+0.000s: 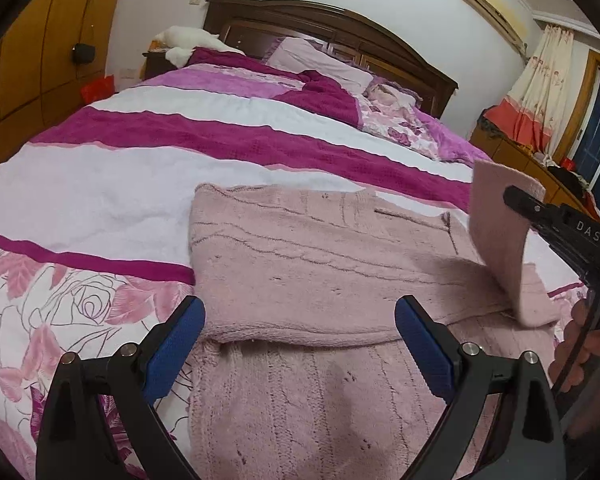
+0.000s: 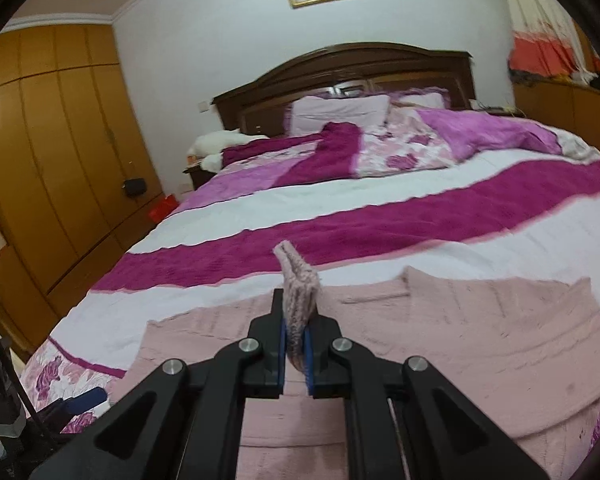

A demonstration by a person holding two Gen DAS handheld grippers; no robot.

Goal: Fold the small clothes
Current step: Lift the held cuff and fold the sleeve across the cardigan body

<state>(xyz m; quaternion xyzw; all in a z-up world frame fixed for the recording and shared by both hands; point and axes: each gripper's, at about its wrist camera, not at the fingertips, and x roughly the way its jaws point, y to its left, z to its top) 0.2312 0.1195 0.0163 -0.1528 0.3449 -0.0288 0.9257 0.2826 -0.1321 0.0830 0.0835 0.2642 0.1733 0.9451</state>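
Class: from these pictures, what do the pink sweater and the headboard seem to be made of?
Pink sweater: soft knitted yarn, likely wool or acrylic; fuzzy matte surface with ribbed stitch lines.
Headboard: dark wood, or wood veneer; brown carved panels with a slight sheen.

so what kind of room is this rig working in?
A home bedroom, almost certainly. A made bed with a striped magenta and white bedspread fills the view, backed by a dark wooden headboard with pillows. A built-in wooden wardrobe lines one wall.
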